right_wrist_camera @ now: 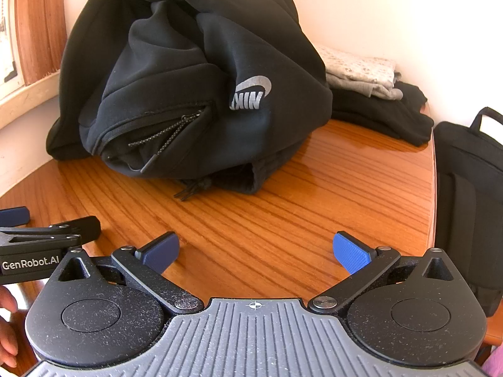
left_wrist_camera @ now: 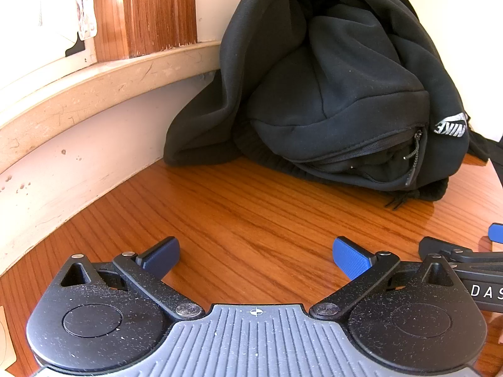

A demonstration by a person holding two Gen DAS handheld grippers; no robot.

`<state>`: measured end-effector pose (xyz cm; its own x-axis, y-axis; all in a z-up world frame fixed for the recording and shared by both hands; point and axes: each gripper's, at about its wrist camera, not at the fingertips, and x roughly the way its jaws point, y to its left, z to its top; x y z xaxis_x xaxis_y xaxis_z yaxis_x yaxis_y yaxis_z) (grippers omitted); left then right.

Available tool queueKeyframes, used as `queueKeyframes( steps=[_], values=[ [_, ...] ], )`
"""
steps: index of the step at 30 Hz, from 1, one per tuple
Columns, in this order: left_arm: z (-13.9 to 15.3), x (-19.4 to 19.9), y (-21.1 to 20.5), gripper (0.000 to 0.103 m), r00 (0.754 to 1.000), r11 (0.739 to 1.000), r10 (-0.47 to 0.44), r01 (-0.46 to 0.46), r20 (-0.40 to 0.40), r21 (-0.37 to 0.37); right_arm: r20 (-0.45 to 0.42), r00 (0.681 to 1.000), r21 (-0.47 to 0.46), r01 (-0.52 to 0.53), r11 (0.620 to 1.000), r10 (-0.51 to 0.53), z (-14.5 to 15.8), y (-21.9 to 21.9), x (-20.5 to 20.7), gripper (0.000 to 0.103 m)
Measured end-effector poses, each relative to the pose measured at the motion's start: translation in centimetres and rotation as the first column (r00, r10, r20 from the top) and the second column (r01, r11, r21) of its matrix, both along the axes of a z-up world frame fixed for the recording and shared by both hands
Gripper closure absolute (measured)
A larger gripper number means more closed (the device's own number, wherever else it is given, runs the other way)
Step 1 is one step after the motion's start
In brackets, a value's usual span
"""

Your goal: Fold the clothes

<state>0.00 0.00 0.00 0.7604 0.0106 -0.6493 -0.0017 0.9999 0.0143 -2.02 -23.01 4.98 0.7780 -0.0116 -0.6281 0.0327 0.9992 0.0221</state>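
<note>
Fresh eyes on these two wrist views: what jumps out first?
A crumpled black Nike hoodie heaped against the wall at the back of the wooden table. Behind it on the right, a small stack of folded clothes. Up front, the left gripper and right gripper are wide open over bare wood, holding nothing.

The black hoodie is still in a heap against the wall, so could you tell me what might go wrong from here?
1. The hoodie is bunched in layers, so either open gripper may pinch several folds at once.
2. Its loose zipper pull and drawstring could snag a finger.
3. Spreading it out might knock the folded stack near the table edge.
</note>
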Motion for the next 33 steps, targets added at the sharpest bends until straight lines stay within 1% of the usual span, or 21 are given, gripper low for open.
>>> queueKeyframes(
  steps=[33],
  values=[
    [0.0,0.0,0.0,0.0,1.0,1.0,0.001,-0.001,0.0,0.001,0.001,1.0,0.002,-0.001,1.0,0.001,-0.08,-0.04,-0.54,0.0]
  ],
)
